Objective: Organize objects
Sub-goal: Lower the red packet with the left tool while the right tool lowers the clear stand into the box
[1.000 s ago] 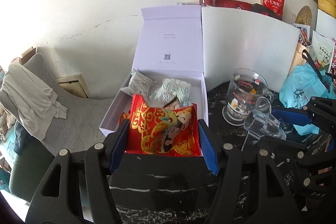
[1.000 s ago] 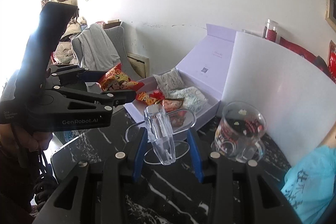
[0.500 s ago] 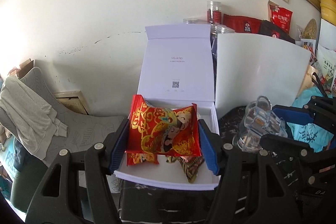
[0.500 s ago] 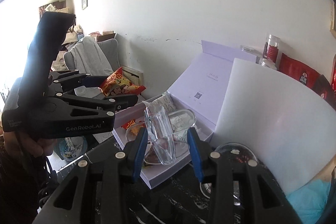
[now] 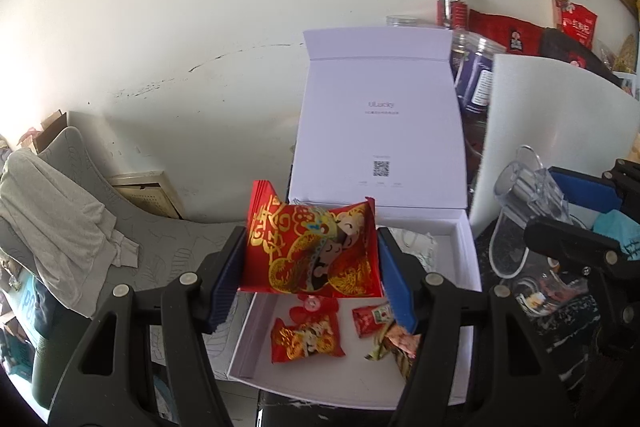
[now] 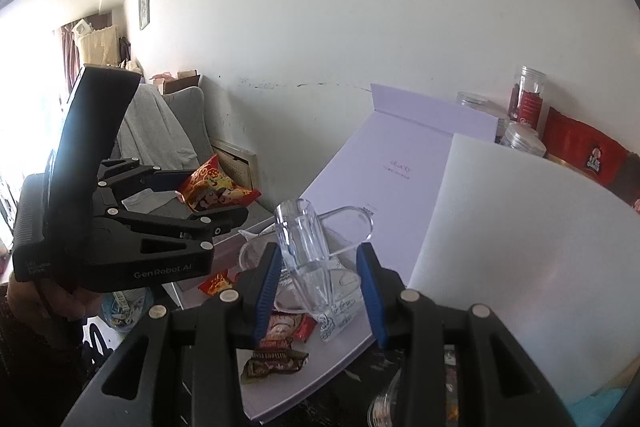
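Left gripper (image 5: 310, 267) fingers pinching red snack packet (image 5: 310, 251) above open white box (image 5: 460, 239), right gripper (image 6: 320, 287) fingers clamped on clear plastic holder (image 6: 306, 251), small snack packets (image 5: 306, 339) in box below fingers.

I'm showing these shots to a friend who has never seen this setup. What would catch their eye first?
Probably the bright red and gold snack packet clamped in the left gripper, held above the open white box where smaller wrapped snacks lie. Next, the clear plastic piece pinched in the right gripper, also over the box, with its lid standing upright against the wall.
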